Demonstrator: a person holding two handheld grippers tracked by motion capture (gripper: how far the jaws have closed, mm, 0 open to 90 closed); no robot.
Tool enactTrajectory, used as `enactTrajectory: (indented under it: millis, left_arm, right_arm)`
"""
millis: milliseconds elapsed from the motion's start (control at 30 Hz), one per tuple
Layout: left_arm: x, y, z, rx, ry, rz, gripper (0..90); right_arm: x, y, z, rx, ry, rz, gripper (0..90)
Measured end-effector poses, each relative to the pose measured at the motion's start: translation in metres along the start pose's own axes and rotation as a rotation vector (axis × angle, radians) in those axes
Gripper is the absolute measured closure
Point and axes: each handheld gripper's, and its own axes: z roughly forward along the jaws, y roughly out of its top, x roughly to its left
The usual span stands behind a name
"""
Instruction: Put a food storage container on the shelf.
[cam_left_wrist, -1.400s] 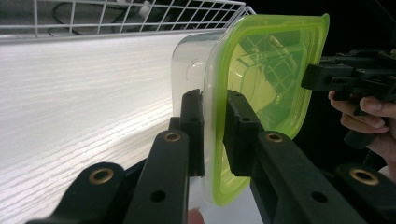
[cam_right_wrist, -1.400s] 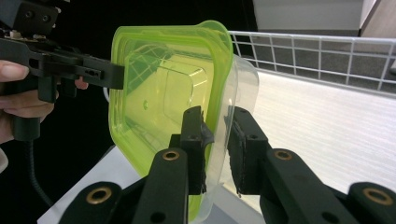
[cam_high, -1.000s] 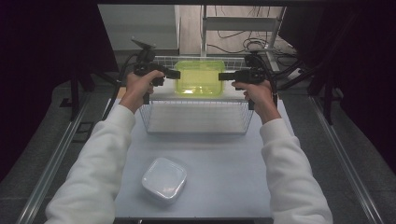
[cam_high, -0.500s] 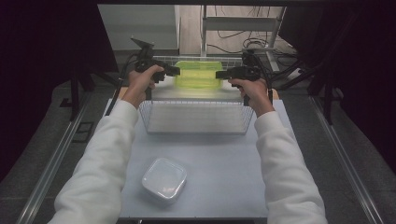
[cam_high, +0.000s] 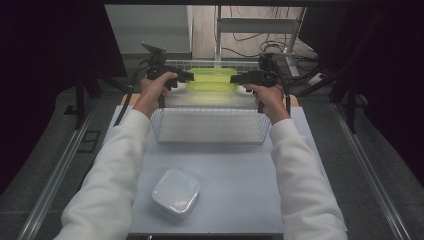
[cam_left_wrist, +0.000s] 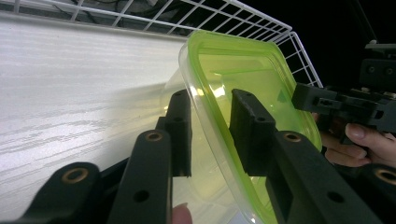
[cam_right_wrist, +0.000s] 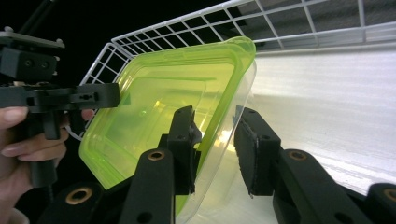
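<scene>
Both tool views: jaws straddle container rim.

Both arms reach forward, a claw in each hand.

The left claw and right claw point inward at each other, level, held in the left hand and right hand. White-sleeved forearms stretch from the bottom edge. Each claw's jaws have just been opening and stand slightly apart, pads not pressing.
</scene>
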Motion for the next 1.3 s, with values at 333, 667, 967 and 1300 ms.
enactTrajectory:
  millis: [333,667,967,1300]
  left_arm:
    - [-0.006,0.002,-0.013,-0.112,-0.011,0.062,29.6]
    - [-0.025,-0.011,-0.04,-0.146,0.029,0.176,28.5]
    - [-0.032,-0.045,-0.068,-0.119,0.067,0.235,28.8]
    - [-0.03,-0.107,-0.088,-0.077,0.072,0.312,28.9]
  right_arm:
    - [0.015,-0.001,-0.009,-0.053,-0.061,-0.068,43.1]
    - [0.032,-0.01,-0.036,-0.076,-0.112,-0.226,32.9]
    - [0.038,-0.028,-0.066,-0.084,-0.085,-0.297,28.2]
    - [0.035,-0.079,-0.086,-0.062,-0.061,-0.362,28.4]
